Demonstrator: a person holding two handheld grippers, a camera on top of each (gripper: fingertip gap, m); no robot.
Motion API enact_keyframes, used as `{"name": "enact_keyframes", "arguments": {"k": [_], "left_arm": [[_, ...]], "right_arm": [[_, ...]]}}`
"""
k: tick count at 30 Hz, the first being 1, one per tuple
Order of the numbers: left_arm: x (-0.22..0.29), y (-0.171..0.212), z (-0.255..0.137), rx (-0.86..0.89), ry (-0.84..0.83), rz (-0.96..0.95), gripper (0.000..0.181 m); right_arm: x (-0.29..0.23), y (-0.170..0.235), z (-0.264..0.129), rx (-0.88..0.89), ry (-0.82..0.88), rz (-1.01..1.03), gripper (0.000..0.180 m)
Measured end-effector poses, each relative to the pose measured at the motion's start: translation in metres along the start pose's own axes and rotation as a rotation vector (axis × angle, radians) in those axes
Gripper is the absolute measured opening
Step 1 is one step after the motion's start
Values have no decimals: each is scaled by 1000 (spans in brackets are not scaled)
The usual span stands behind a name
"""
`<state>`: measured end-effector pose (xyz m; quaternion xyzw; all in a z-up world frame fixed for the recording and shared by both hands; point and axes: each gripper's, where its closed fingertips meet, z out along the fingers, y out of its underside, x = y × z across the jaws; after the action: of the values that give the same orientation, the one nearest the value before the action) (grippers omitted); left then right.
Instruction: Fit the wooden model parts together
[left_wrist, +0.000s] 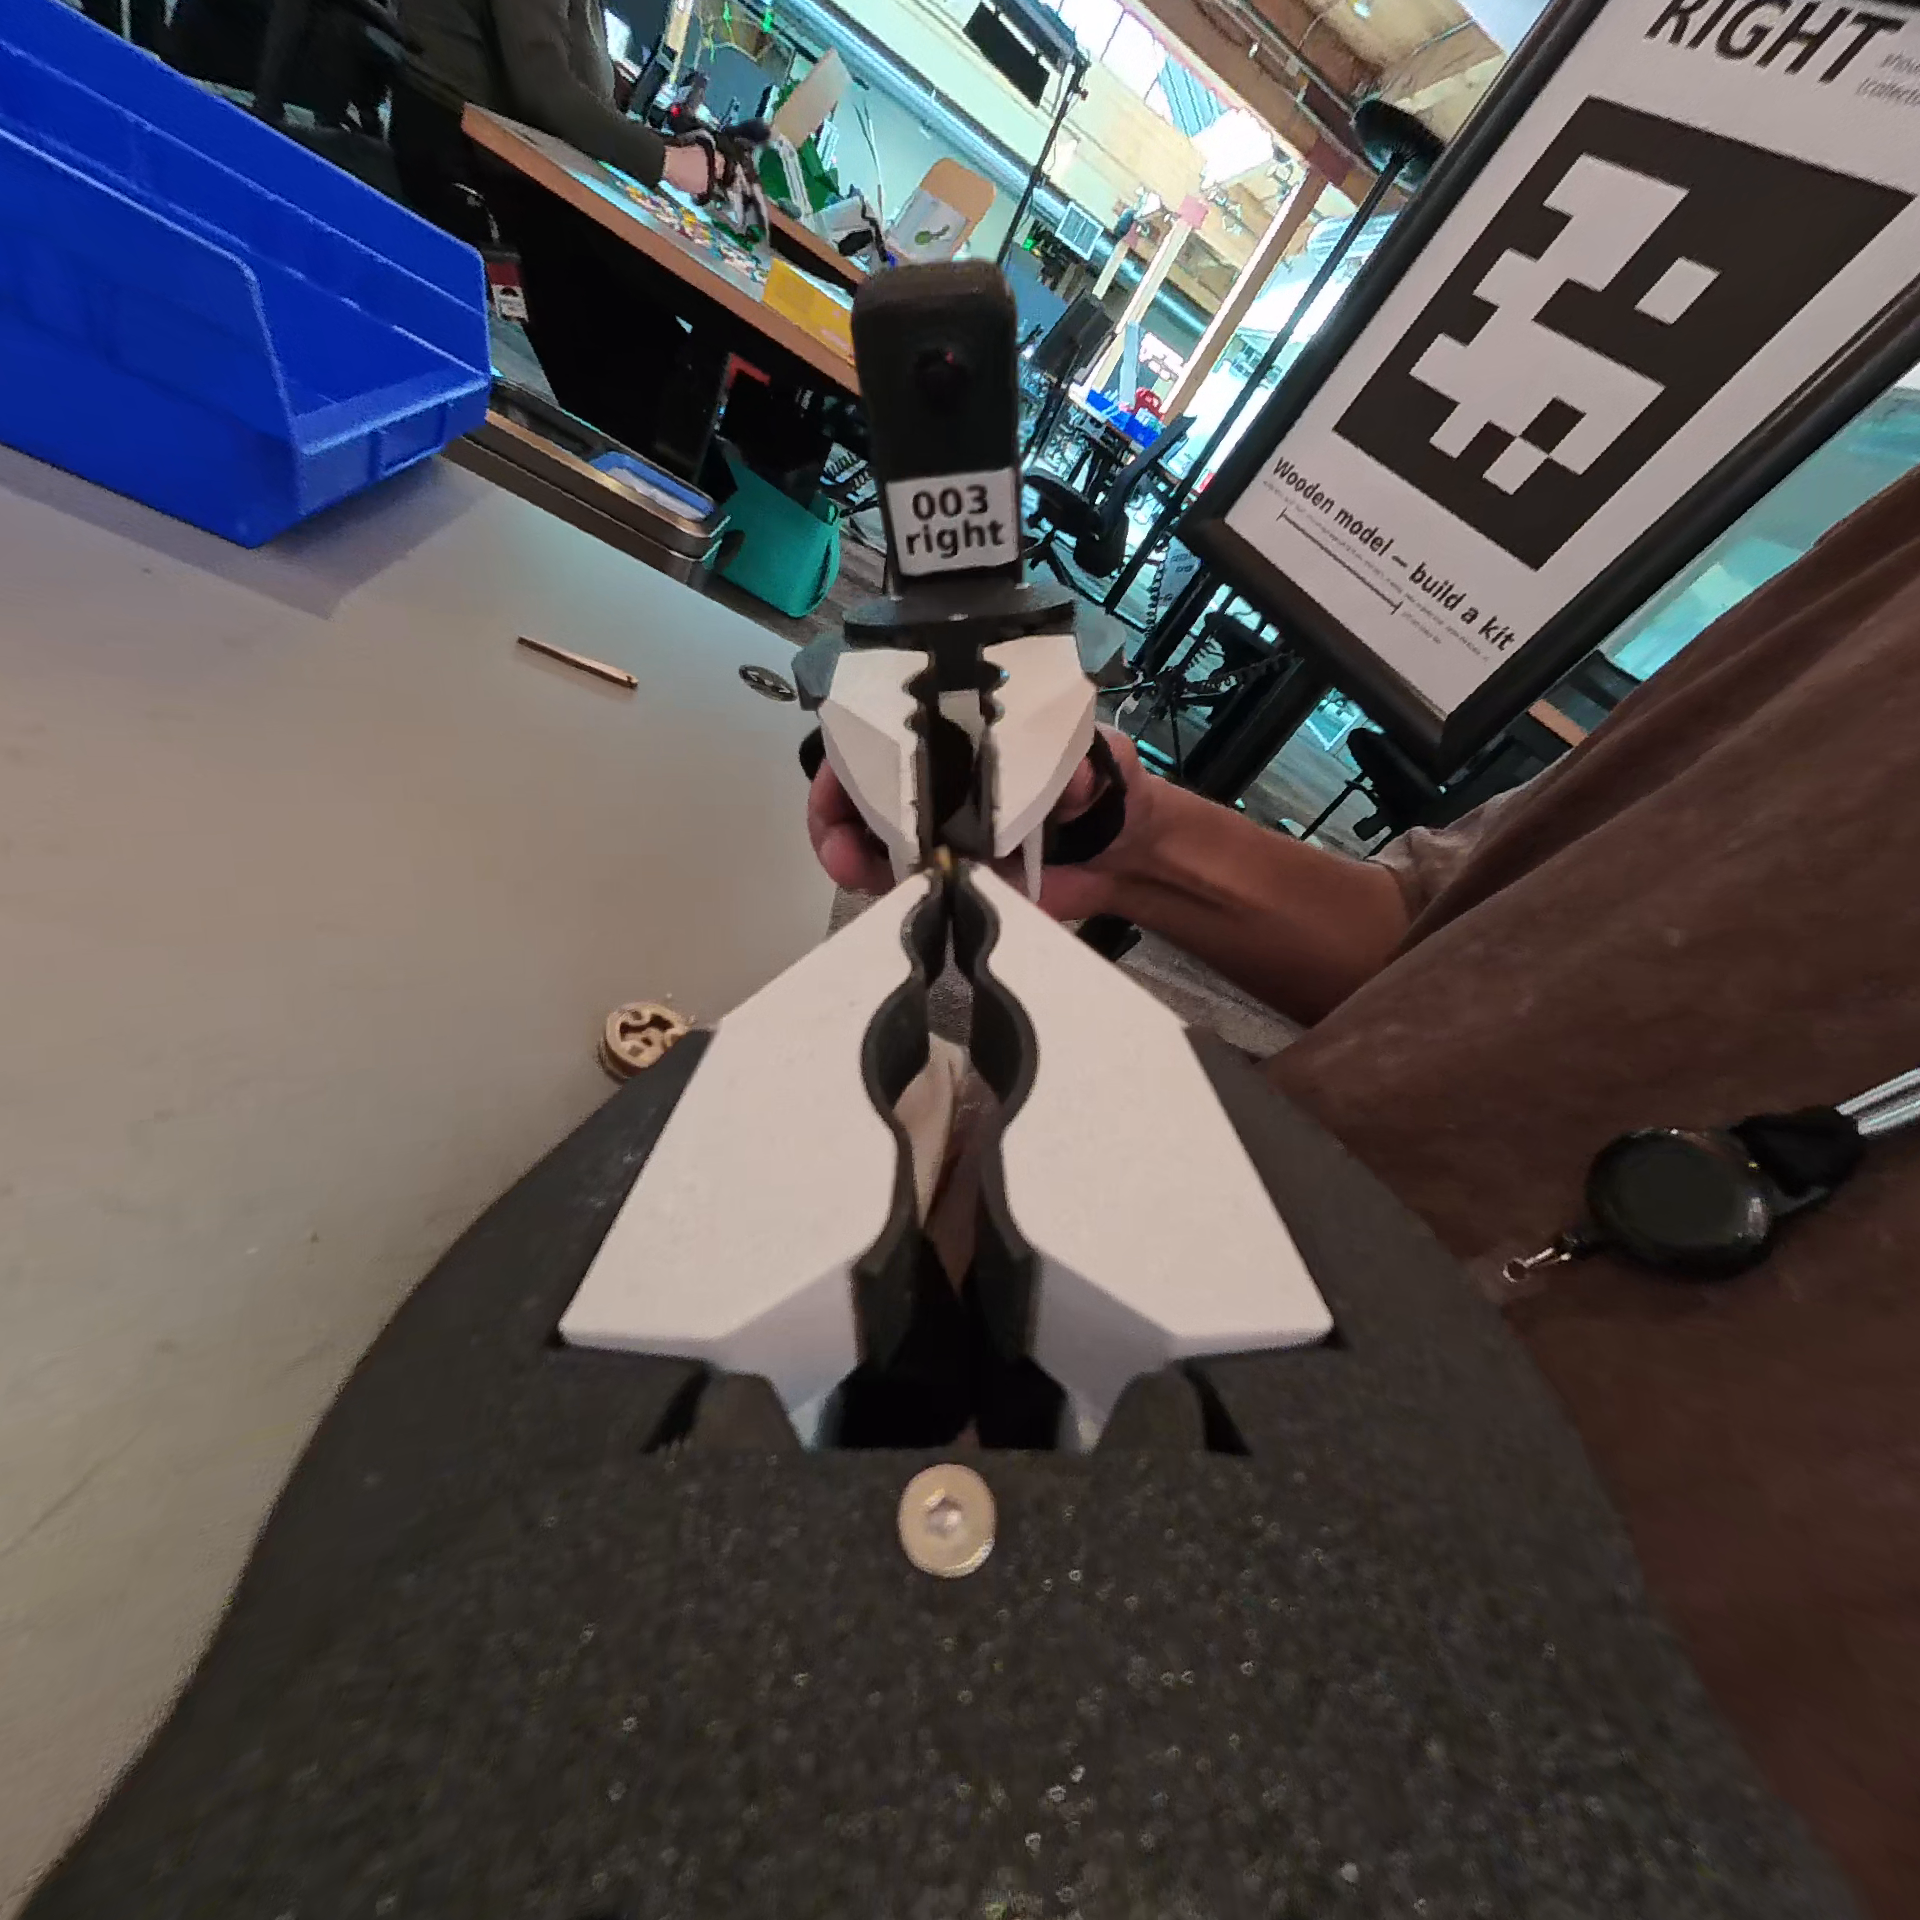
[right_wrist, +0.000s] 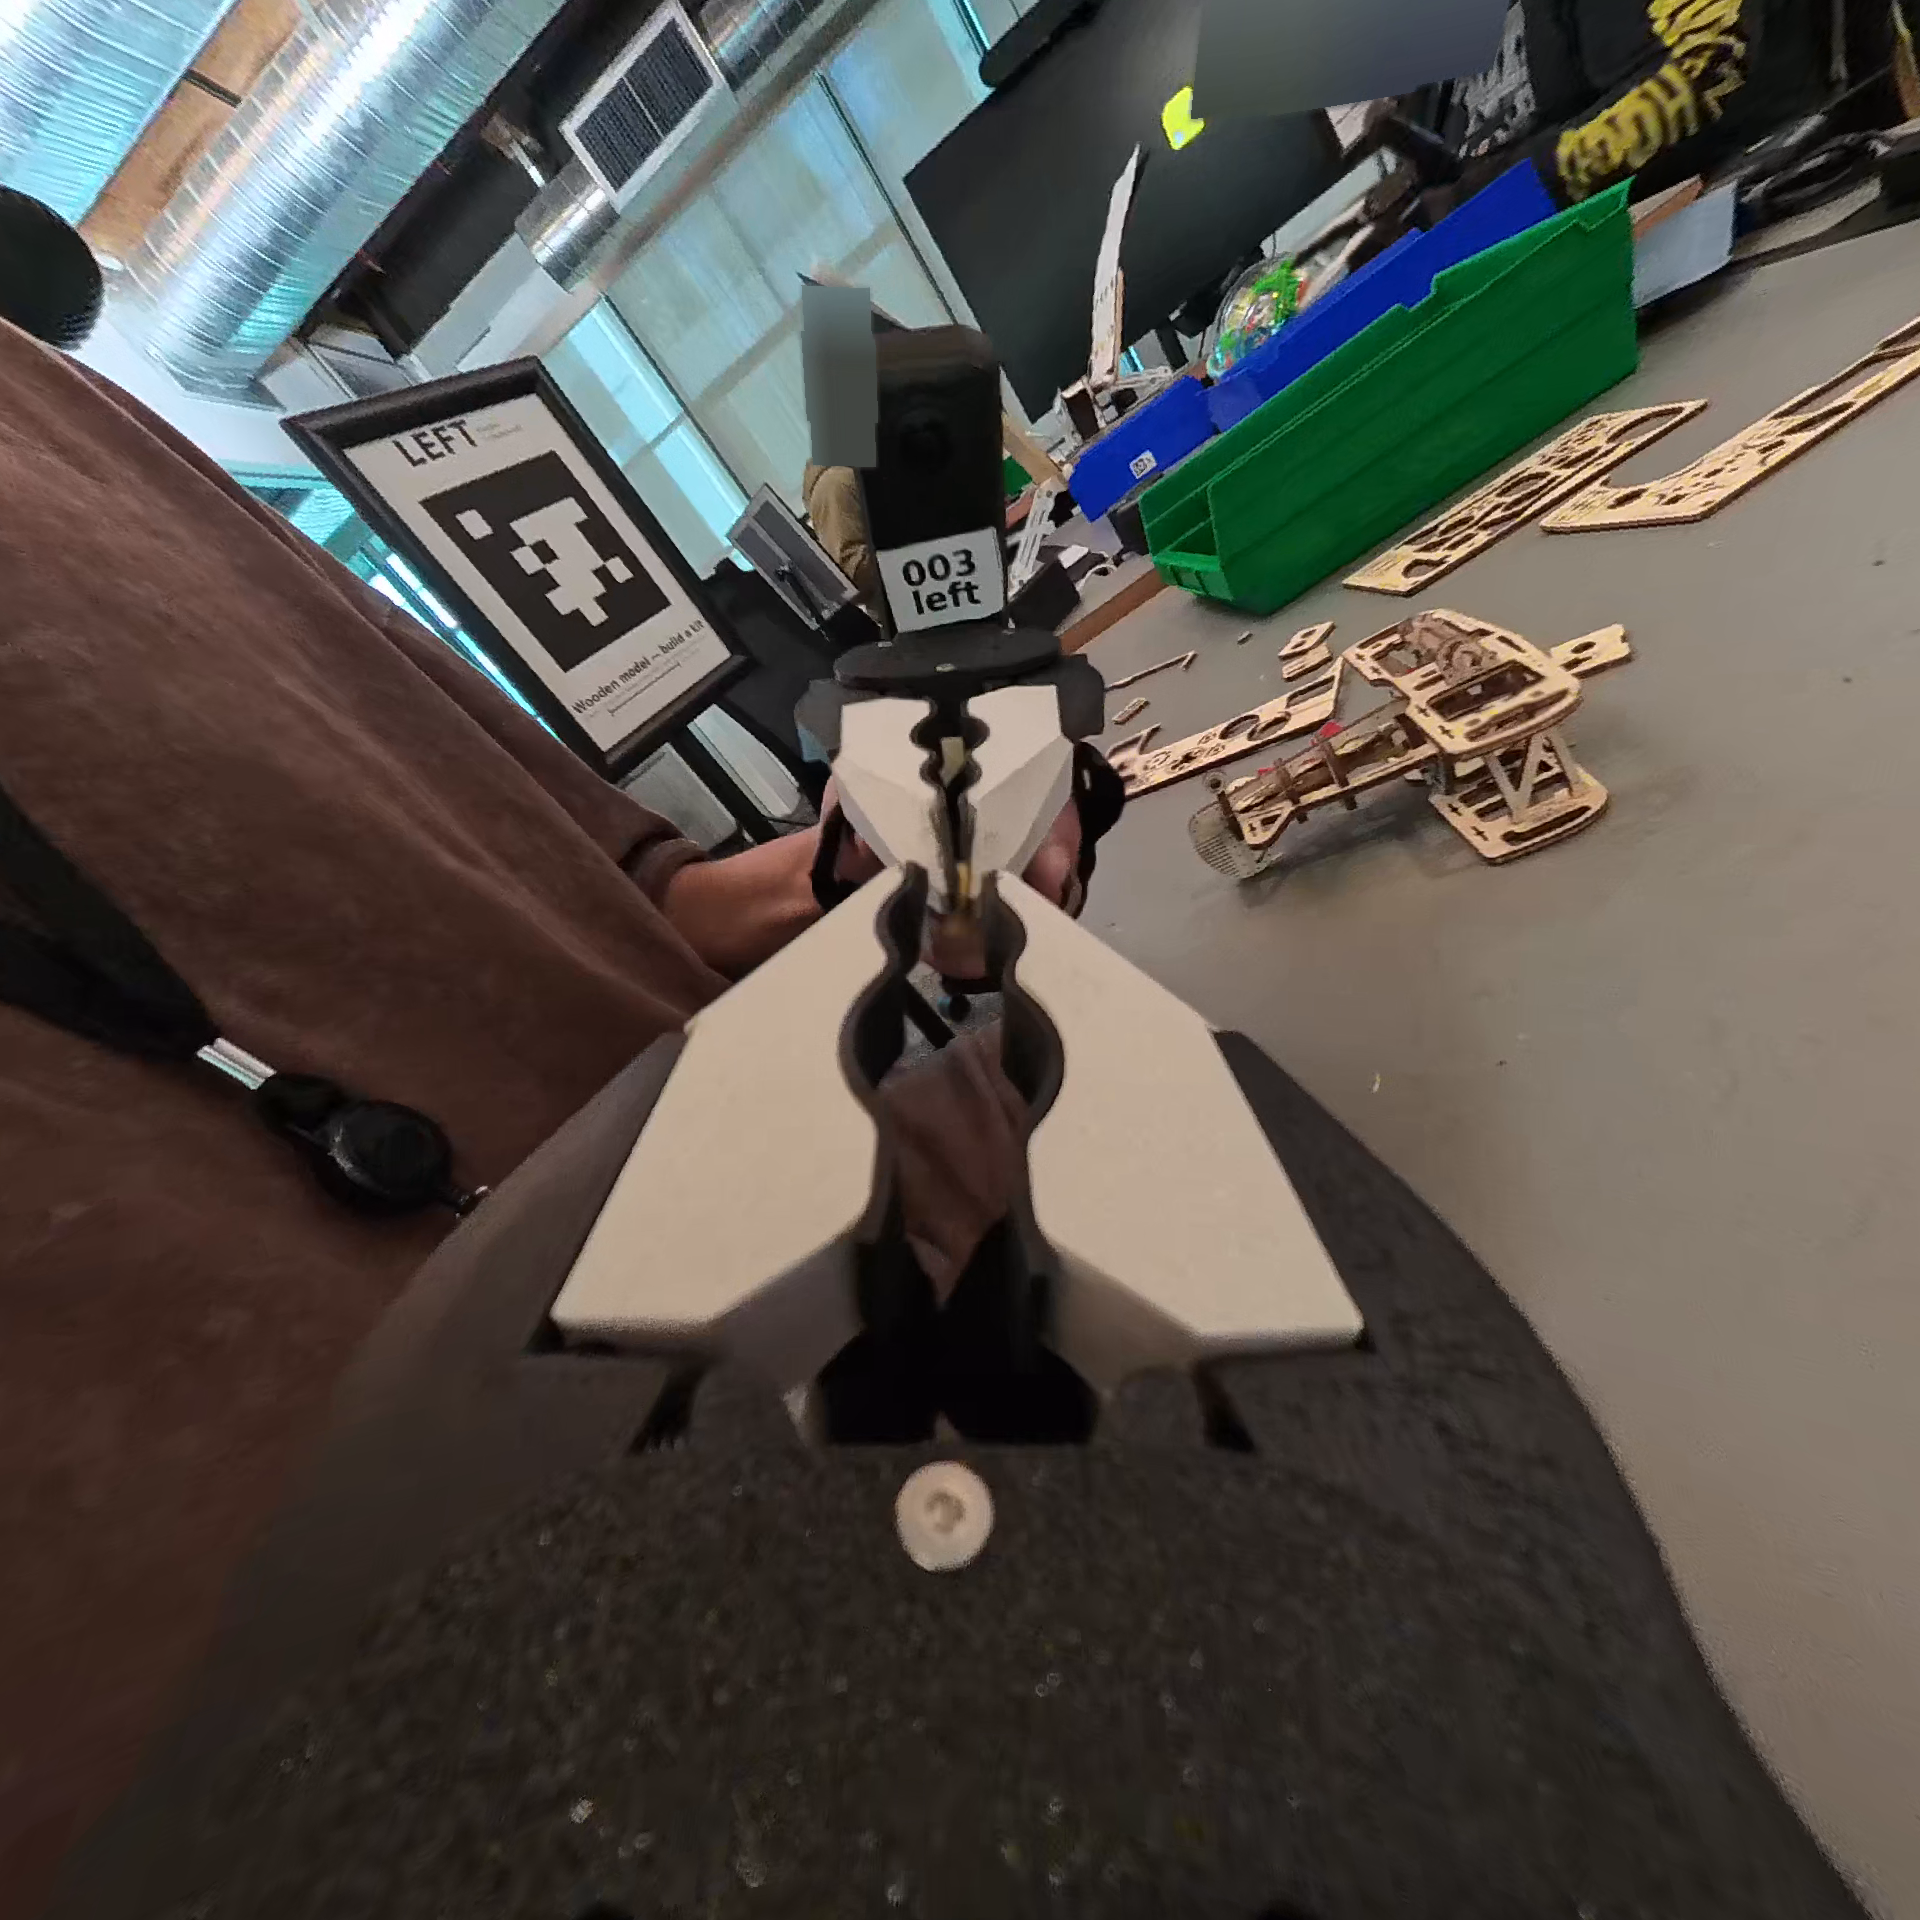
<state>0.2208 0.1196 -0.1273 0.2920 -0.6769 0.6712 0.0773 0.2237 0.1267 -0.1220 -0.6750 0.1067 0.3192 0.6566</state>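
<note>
My two grippers point at each other, tip to tip, above the grey table (left_wrist: 260, 935). My left gripper (left_wrist: 940, 883) is shut, with a tiny pale wooden part (left_wrist: 942, 858) pinched at its tips. My right gripper (right_wrist: 956, 883) is closed to a narrow gap around a small wooden part (right_wrist: 966, 896), which meets the left gripper's tips (right_wrist: 951, 831). The right gripper also shows in the left wrist view (left_wrist: 961, 862). The parts are too small to tell how they join. A part-built wooden plane model (right_wrist: 1434, 748) lies on the table (right_wrist: 1558, 1039) to the right.
Cut-out wooden sheets (right_wrist: 1538, 488) and small loose pieces lie beyond the plane. A green bin (right_wrist: 1403, 416) and blue bins stand behind. In the left wrist view there are a blue bin (left_wrist: 208, 312), a wooden stick (left_wrist: 577, 662) and a wooden gear (left_wrist: 639, 1034). Framed marker signs (left_wrist: 1610, 343) stand at the edges. Less than 4 cm separates the two grippers' tips. The wooden gear (left_wrist: 639, 1034) is about 12 cm from both grippers' fingertips.
</note>
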Motion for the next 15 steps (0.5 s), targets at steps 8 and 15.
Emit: {"name": "enact_keyframes", "arguments": {"k": [8, 15], "left_arm": [[5, -5, 1, 32, 35, -21, 0], [1, 3, 3, -13, 2, -14, 0]], "right_arm": [[-5, 4, -1, -1, -68, 37, 8], [5, 6, -3, -12, -16, 50, 0]]}}
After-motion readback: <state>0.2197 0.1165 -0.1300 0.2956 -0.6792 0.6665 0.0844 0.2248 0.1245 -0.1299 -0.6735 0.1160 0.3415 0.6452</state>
